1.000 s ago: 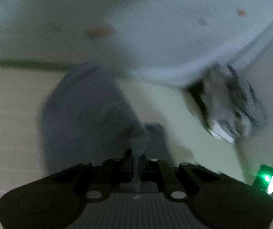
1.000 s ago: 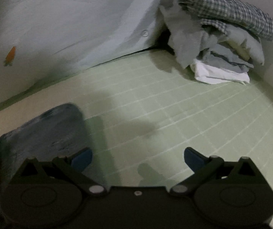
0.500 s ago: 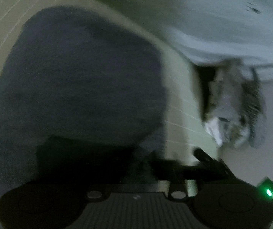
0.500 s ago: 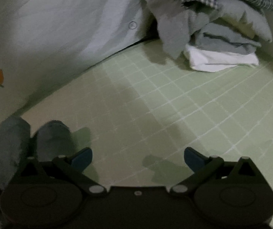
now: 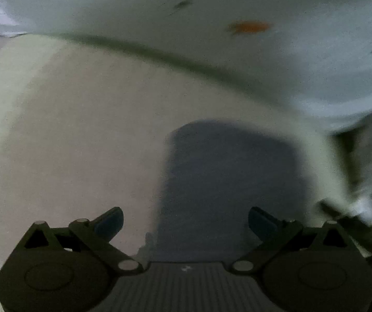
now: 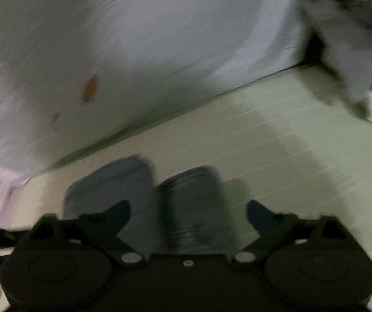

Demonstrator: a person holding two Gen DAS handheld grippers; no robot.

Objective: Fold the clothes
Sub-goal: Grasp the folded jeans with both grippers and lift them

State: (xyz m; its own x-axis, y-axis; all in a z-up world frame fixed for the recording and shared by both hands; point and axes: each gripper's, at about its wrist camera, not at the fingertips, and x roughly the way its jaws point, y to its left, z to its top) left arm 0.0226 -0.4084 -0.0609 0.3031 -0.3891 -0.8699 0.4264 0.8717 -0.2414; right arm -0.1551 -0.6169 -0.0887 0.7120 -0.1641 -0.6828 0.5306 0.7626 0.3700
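Here, both your left gripper (image 5: 184,218) and right gripper (image 6: 188,212) hang open over the soft, light dark garment (image 5: 227,179); pinch its near corners.

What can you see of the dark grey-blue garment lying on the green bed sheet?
The dark grey-blue garment looks like soft, matte cloth. It lies flat on the pale green checked sheet, in two side-by-side parts, one lighter, one darker with faint ribbing. Both open claws, left and right, hover near it without holding it. Motion blur hides seams and finer details.
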